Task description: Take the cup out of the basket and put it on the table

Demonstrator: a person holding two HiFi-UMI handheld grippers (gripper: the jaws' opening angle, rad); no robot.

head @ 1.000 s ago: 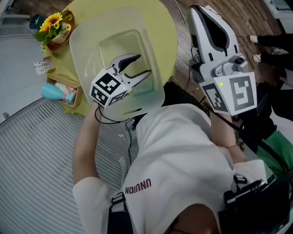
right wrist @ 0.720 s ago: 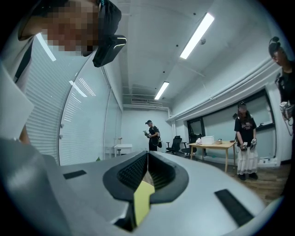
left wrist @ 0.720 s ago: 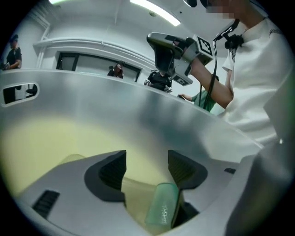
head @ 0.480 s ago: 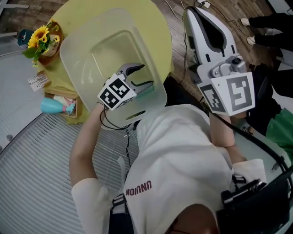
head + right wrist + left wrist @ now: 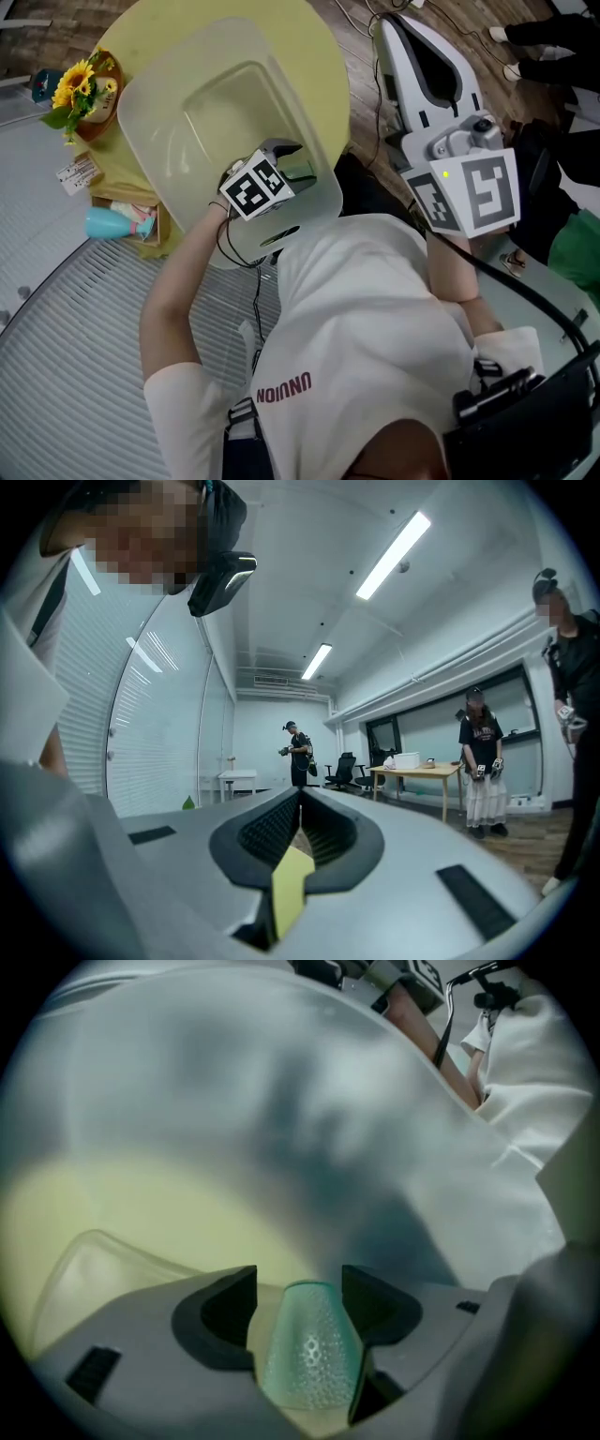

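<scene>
A translucent plastic basket (image 5: 187, 66) stands on the round yellow table (image 5: 323, 42). Inside it, against the near wall, lies a small green dimpled cup (image 5: 302, 172). My left gripper (image 5: 292, 159) reaches down into the basket. In the left gripper view the cup (image 5: 309, 1358) sits between the two dark jaws of the left gripper (image 5: 298, 1283), which stand wide on either side of it without clearly pressing. My right gripper (image 5: 392, 23) hangs to the right of the table, away from the basket, and in its own view the right gripper (image 5: 300, 797) has its jaws together on nothing.
A pot of sunflowers (image 5: 80, 89) and some cards (image 5: 77, 171) sit at the table's left edge, beside a small wooden box with a teal object (image 5: 108, 222). Wood floor lies to the right. Across the room stand people and a wooden desk (image 5: 422, 772).
My left gripper has moved toward the near wall of the basket and tilted down, so the cup now lies between its jaws. The right gripper has hardly moved.
</scene>
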